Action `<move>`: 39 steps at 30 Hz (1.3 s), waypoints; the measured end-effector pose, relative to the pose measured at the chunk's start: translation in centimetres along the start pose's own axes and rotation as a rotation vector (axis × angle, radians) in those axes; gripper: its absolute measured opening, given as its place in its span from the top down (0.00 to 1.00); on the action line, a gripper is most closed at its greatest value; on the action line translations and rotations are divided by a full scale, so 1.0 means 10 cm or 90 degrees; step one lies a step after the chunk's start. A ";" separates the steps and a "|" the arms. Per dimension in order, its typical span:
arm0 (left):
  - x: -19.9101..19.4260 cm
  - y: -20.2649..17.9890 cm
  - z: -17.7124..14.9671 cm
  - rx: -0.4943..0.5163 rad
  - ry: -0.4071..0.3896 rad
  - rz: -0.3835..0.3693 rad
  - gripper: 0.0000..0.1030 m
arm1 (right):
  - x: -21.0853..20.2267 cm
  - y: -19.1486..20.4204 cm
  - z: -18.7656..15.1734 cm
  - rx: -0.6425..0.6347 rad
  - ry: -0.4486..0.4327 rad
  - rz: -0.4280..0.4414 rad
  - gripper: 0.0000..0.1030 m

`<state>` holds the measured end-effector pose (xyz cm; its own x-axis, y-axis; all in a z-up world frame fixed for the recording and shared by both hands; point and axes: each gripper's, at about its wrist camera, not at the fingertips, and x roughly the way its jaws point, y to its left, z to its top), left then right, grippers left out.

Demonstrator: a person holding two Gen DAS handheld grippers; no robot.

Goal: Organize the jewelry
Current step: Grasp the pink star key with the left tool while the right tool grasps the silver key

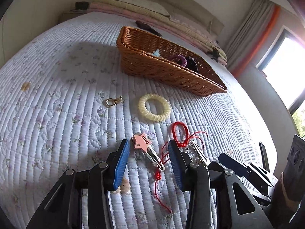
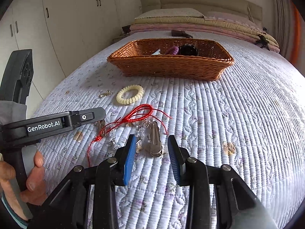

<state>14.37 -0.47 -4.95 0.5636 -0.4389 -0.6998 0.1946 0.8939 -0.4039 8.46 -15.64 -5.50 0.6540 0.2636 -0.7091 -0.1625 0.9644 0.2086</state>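
Note:
A wicker basket [image 1: 152, 66] [image 2: 171, 68] stands on the quilted bed with a purple coil tie [image 2: 172, 50], a black item and a pale blue piece inside. On the quilt lie a cream coil hair tie [image 1: 154, 109] [image 2: 130, 94], a gold clasp [image 1: 111, 102] [image 2: 104, 94], a red cord bracelet [image 1: 180, 132] [image 2: 140, 114], a pink star hair clip [image 1: 142, 142] and a metal clip [image 2: 155, 141]. My left gripper [image 1: 149, 147] is open, its jaws either side of the star clip. My right gripper [image 2: 152, 141] is open around the metal clip.
Folded blankets and pillows [image 2: 190, 21] lie at the head of the bed. A dark object [image 2: 181, 33] lies behind the basket. White wardrobes [image 2: 57, 28] stand on the left, a window [image 1: 282, 64] on the right. A crystal chain [image 2: 114, 143] lies by the red cord.

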 end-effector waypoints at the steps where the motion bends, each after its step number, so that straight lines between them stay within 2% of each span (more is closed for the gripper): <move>1: 0.00 0.00 0.00 0.000 0.001 -0.002 0.58 | 0.01 0.01 0.00 -0.002 0.001 0.000 0.64; 14: 0.05 0.01 -0.05 -0.017 -0.001 -0.013 0.58 | 0.10 -0.03 -0.02 0.011 0.018 -0.003 0.64; 24: 0.09 -0.03 -0.08 -0.012 -0.018 0.022 0.60 | 0.18 -0.05 -0.05 0.023 0.023 -0.033 0.65; 30: 0.18 -0.07 -0.02 -0.004 -0.018 0.045 0.69 | 0.25 -0.05 -0.03 0.021 0.037 -0.025 0.74; 32: 0.21 -0.06 0.01 -0.002 -0.012 0.041 0.79 | 0.27 -0.08 -0.02 0.028 0.042 -0.010 0.80; 39: 0.22 0.02 0.09 0.012 0.014 -0.007 0.79 | 0.26 -0.09 -0.03 0.036 0.036 -0.005 0.81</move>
<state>16.39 -1.22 -6.04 0.5433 -0.4509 -0.7082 0.2161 0.8902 -0.4009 10.12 -15.81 -7.72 0.6126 0.2577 -0.7472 -0.1147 0.9643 0.2386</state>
